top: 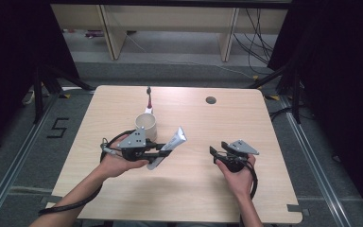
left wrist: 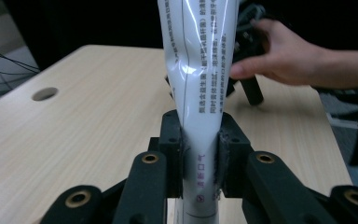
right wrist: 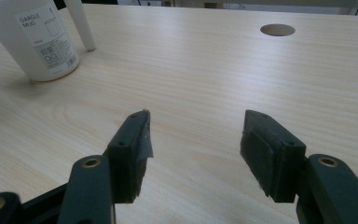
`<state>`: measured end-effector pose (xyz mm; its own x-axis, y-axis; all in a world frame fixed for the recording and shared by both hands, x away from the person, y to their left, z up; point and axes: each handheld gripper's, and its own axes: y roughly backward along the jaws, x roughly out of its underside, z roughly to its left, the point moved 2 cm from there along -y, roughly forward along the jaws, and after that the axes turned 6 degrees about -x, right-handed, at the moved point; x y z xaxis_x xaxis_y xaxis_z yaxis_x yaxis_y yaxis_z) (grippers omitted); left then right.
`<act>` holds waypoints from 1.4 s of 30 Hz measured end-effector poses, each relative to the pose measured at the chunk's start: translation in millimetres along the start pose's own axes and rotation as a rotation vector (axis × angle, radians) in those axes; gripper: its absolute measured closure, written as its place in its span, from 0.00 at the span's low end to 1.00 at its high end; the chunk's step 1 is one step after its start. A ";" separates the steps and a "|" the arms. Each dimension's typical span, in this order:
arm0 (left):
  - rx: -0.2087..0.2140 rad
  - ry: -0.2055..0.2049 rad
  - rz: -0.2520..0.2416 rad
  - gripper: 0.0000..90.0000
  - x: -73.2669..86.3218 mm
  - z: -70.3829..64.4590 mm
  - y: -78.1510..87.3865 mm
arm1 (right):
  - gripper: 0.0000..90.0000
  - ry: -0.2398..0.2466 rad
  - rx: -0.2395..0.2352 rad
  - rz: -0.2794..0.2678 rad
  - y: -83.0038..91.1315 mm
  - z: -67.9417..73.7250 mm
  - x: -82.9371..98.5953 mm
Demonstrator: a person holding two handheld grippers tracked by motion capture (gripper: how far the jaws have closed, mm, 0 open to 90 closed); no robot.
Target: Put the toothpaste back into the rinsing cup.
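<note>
a white mug point(top: 146, 126) stands beside a toothbrush point(top: 149, 100).

A tube point(top: 170, 144) sits clamped between the jaws of the left gripper point(top: 163, 150), sticking out beyond them. A mug point(top: 146, 126) stands just behind that gripper, with a toothbrush point(top: 149, 100) lying behind the mug. The right gripper point(top: 216, 154) is well to the right, jaws apart over bare table point(top: 194, 189).
</note>
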<state>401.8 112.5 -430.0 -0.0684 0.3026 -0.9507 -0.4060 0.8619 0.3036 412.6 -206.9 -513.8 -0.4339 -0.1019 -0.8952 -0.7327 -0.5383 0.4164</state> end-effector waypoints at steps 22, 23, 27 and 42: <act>-0.253 0.146 -0.227 0.84 -7.2 26.5 19.8 | 0.48 0.005 -0.008 0.001 -1.1 -0.1 0.1; -0.265 0.147 -0.234 0.84 -7.6 27.8 20.6 | 0.48 0.006 -0.007 0.000 -1.4 -0.2 0.3; -0.295 0.158 -0.265 0.84 -10.2 33.3 23.2 | 0.48 0.011 -0.006 0.003 -1.7 -0.1 0.3; -0.380 0.164 -0.351 0.84 -17.6 51.0 23.9 | 0.48 -0.006 -0.003 0.003 -1.1 0.4 0.7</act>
<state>439.7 148.4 -402.7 0.0015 -0.0710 -0.9975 -0.7293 0.6824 -0.0497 413.0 -206.1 -514.9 -0.4395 -0.0987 -0.8928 -0.7297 -0.5403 0.4190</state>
